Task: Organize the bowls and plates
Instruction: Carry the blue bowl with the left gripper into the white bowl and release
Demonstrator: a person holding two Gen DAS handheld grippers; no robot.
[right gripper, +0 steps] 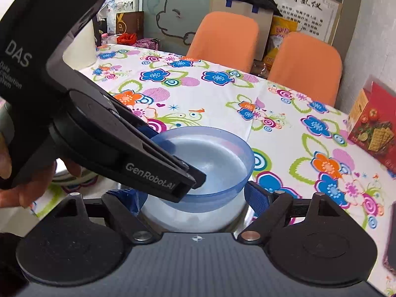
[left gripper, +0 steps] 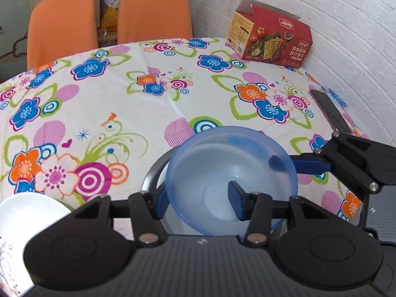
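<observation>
A translucent blue bowl [left gripper: 222, 163] [right gripper: 210, 163] hangs tilted just above a white dish [right gripper: 193, 219] that rests on a metal plate [left gripper: 150, 175]. My left gripper [left gripper: 198, 198] [right gripper: 173, 156] is shut on the blue bowl's near rim, one finger inside the bowl and the other outside. My right gripper [right gripper: 193, 198] is open, its fingers spread wide on either side of the stack under the bowl. One blue finger [left gripper: 309, 165] of the right gripper reaches the bowl's right side in the left wrist view.
A white patterned bowl [left gripper: 24, 222] sits at the near left. More stacked bowls [right gripper: 74, 177] lie under the person's hand [right gripper: 24, 180]. A red cracker box [left gripper: 269, 34] and a dark phone [left gripper: 329, 109] lie by the brick wall. Two orange chairs [left gripper: 153, 12] stand beyond the floral tablecloth.
</observation>
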